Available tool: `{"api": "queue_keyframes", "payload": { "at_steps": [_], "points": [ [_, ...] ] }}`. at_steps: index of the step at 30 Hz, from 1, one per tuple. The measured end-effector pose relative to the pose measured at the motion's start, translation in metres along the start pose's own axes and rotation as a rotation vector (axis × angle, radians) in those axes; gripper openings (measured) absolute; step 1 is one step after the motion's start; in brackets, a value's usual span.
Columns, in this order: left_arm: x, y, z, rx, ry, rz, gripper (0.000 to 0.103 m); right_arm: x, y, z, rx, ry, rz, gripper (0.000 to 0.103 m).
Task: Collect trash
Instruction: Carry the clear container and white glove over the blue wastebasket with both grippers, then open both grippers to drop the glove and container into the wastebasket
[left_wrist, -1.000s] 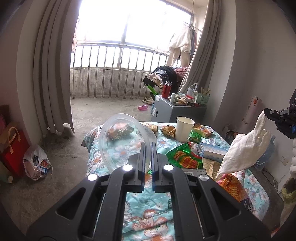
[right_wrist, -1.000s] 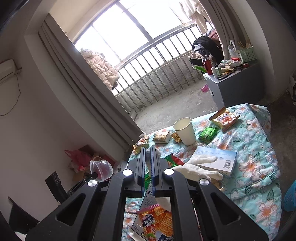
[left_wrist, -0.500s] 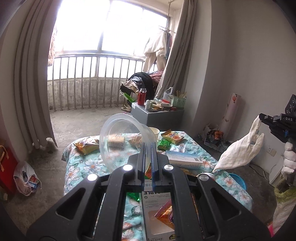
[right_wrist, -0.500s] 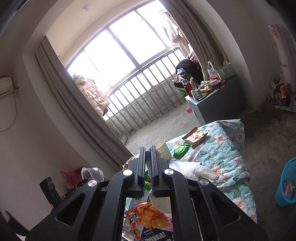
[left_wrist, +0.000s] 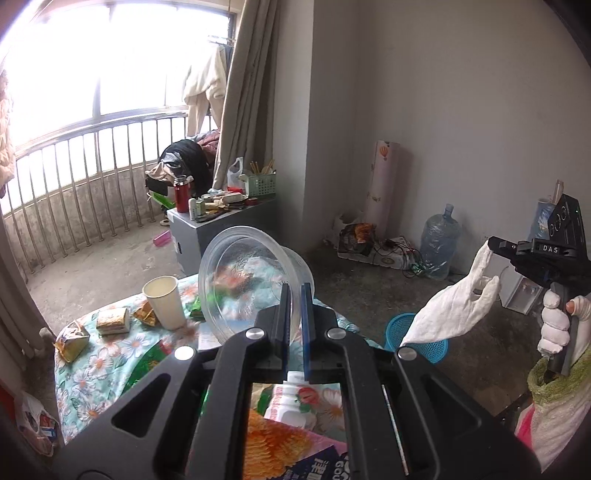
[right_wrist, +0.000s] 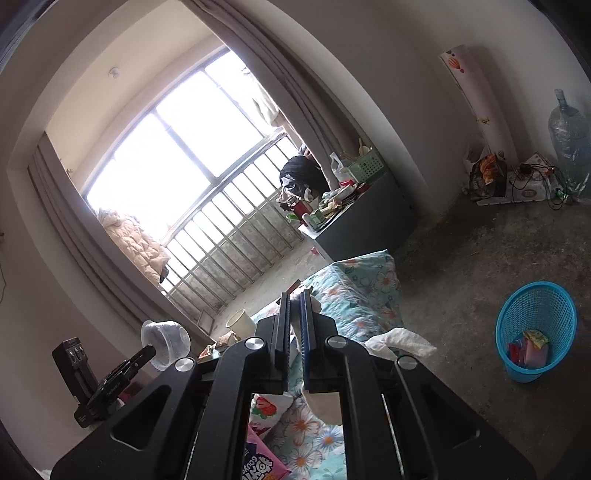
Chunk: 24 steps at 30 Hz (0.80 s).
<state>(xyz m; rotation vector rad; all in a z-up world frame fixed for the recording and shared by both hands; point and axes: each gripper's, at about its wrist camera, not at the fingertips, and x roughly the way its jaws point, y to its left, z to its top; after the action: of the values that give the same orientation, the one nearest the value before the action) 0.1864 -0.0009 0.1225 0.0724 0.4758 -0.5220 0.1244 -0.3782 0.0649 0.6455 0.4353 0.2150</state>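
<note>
Left gripper clamped on rim of clear plastic bowl, bowl tilted, held above floral-cloth table, looks empty. Right gripper pinching white glove, glove dangling. Blue mesh basket on floor, well apart from table, few colored wrappers inside. Paper cup upright on table, contents not visible.

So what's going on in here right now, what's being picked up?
A person is clearing trash off a table with a floral cloth, a handheld gripper in each hand. The left gripper is clamped on the rim of a clear plastic bowl, held up above the table. The right gripper pinches a white glove, dangling in the air. A blue basket on the floor already holds some wrappers. A paper cup and snack packets remain on the table.
</note>
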Motion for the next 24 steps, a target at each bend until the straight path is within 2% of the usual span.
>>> {"api": "queue_keyframes", "payload": {
  "at_steps": [6, 12, 19, 24],
  "points": [
    [0.077, -0.090, 0.022, 0.119, 0.082, -0.163, 0.003, -0.025, -0.071, 0.011, 0.072, -0.025, -0.123, 0.005],
    [0.164, -0.199, 0.015, 0.313, 0.210, -0.298, 0.003, -0.027, -0.149, 0.016, 0.152, 0.005, -0.238, 0.005],
    [0.276, -0.289, -0.024, 0.352, 0.401, -0.438, 0.003, 0.021, -0.234, 0.020, 0.220, 0.107, -0.385, 0.005],
    [0.347, -0.335, -0.051, 0.357, 0.489, -0.474, 0.003, 0.059, -0.285, 0.025, 0.244, 0.158, -0.487, 0.005]
  ]
}}
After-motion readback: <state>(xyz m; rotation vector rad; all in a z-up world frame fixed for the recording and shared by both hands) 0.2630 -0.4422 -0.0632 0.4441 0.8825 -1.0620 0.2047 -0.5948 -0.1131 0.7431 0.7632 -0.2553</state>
